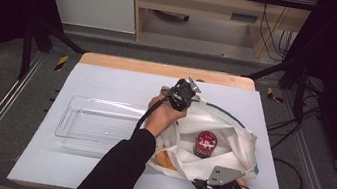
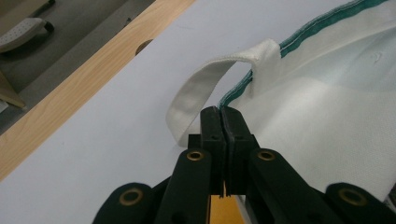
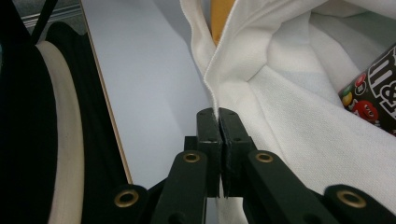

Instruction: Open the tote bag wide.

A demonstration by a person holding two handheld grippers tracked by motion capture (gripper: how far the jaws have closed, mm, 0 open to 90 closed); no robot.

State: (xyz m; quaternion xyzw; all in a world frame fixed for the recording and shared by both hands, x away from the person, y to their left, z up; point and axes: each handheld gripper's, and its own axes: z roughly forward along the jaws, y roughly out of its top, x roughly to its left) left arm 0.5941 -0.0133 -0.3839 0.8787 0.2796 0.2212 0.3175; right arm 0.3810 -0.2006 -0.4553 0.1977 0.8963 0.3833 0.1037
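A white cloth bag with green trim lies open on the table. My left gripper is at its far rim, shut on the edge of the cloth beside a white handle loop. My right gripper is at the near rim, shut on a fold of the bag's hem. Between them the mouth is held apart. Inside stands a dark candy tub with a red lid, its printed side visible in the right gripper view. An orange object lies partly hidden at the bag's left.
A clear plastic tray sits left of the bag on the white table cover. The person's dark sleeve crosses in front of the tray. A wooden table edge runs along the far side.
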